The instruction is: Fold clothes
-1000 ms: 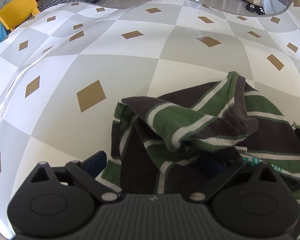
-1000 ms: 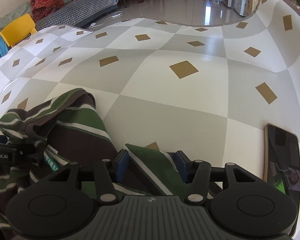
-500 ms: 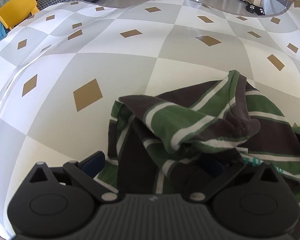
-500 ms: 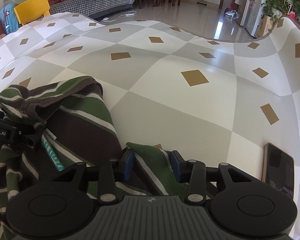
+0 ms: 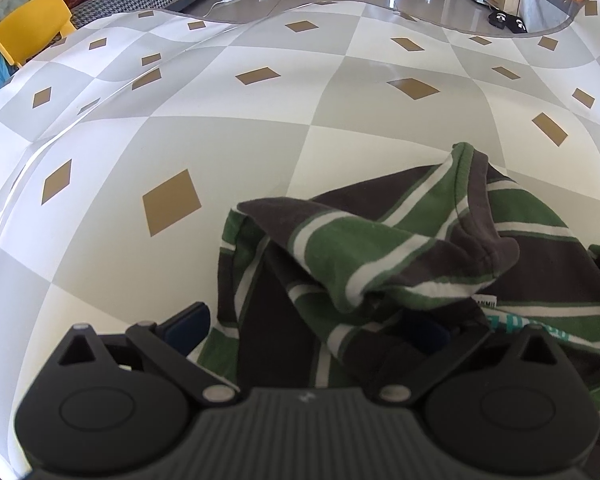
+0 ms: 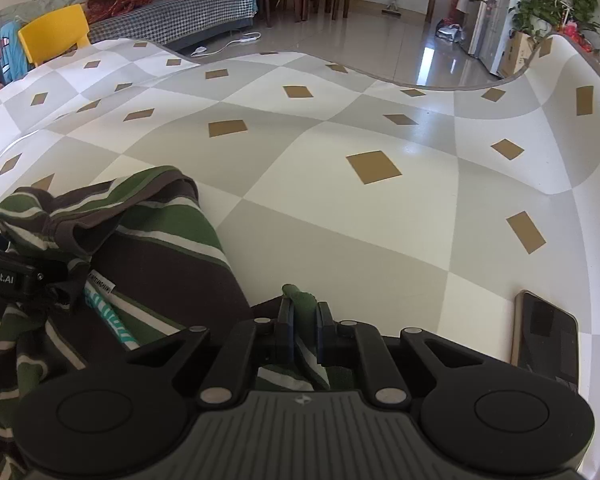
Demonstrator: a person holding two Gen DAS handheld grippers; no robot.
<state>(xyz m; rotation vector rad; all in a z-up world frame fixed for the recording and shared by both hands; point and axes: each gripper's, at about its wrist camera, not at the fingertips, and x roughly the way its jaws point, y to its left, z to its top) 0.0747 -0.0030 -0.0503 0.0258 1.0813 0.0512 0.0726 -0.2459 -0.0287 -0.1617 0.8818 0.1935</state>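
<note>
Two hand-held grippers, one garment, one phone and one bench are in view. The right gripper [image 6: 303, 320] has its jaws closing, nearly pressed together, and they pinch a narrow raised fold of the green, brown and white striped knit garment [image 6: 160, 256]; the fold's tip stands up just past the blue pads [image 6: 286, 322]. The left gripper [image 5: 300, 328] has its jaws spread wide: one blue pad [image 5: 186, 326] sits clear of the cloth at the garment's left edge, just above the bench, while the other pad is half hidden under a draped fold, so whether it touches the cloth cannot be told. The garment lies crumpled between and ahead of the left jaws, one sleeve-like flap heaped over its body, with a small white label and teal lettering showing near the right pad. In the right wrist view the bulk of the garment lies left of the jaws, and the black body of the left gripper rests on it at the left frame edge. The garment lies on the bench [image 6: 340, 200], covered in a grey-and-cream checked cloth with tan diamonds. A dark rectangular phone [image 6: 546, 334] lies flat on the bench right of the right gripper, well apart from the garment.
</note>
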